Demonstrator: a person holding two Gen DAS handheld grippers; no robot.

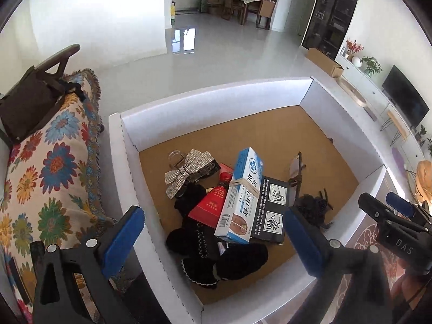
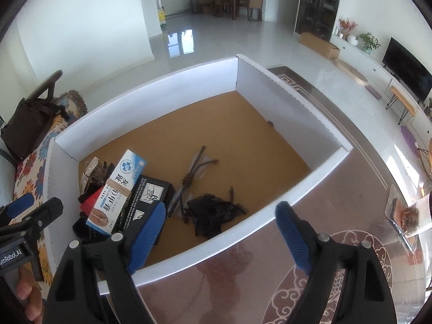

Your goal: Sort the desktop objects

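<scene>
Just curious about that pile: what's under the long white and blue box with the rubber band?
The white and blue carton lies across a black printed box and a red packet, with black fabric pieces beneath. Anything deeper is covered.

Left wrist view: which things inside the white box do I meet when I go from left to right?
Rhinestone bow → red packet → blue-and-white carton → black instruction box → black hair claw, all inside the white box.

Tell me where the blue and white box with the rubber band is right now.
The blue and white box lies inside the white cardboard tray, on top of the pile, propped across the black box and red packet, right of the rhinestone bow.
</scene>
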